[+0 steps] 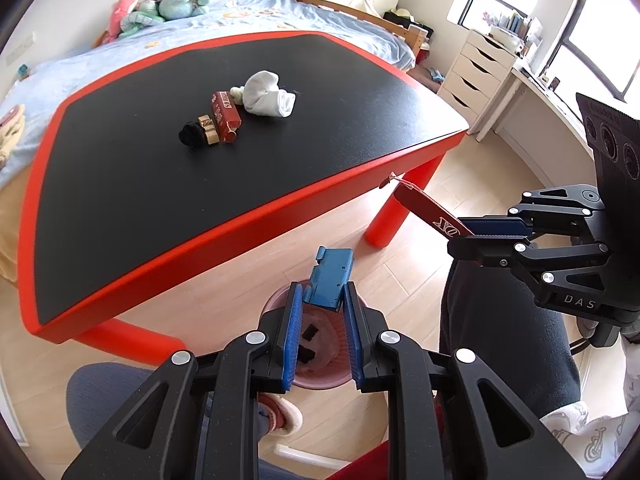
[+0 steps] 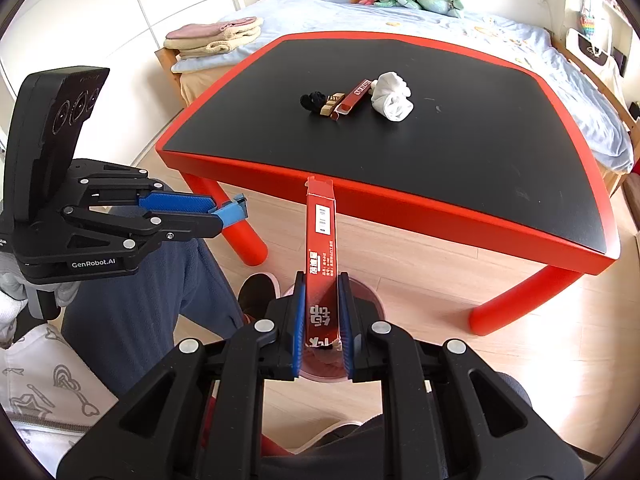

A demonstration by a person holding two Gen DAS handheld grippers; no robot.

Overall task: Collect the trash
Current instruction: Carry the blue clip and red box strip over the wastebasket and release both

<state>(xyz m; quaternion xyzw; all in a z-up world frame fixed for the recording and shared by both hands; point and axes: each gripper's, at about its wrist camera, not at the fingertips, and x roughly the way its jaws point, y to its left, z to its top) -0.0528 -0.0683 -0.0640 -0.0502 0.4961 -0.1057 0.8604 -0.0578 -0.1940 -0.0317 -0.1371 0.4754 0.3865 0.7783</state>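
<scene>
A small blue box (image 1: 329,280) is clamped between the fingers of the left tool (image 1: 320,300), and it is held directly above the pink bin (image 1: 316,380) on the floor, presumably so that it will fall inside once the grip is loosened. A long red carton (image 2: 321,256) is gripped near its lower end by the right tool (image 2: 322,312), with the rest of it projecting forward toward the counter (image 2: 480,216); this tool, too, is poised over the bin, whose rim shows beneath the fingers in the right wrist view. Dark scraps can already be seen lying at the bottom of the bin. Both pieces of trash are thus judged to be at the point of release, carried low and close together above the single container. More things are left in a cluster near the middle of the counter: a black bundle (image 1: 191,134), a small tan packet (image 1: 210,130), a dark red box (image 1: 226,114) and a rolled white cloth (image 1: 266,94), which lie touching or just beside one another. Which of these count as trash cannot be told with certainty, though the boxes and packet are likely candidates. A bed with plush toys (image 1: 160,2) stands beyond the counter at the far side of the room.
</scene>
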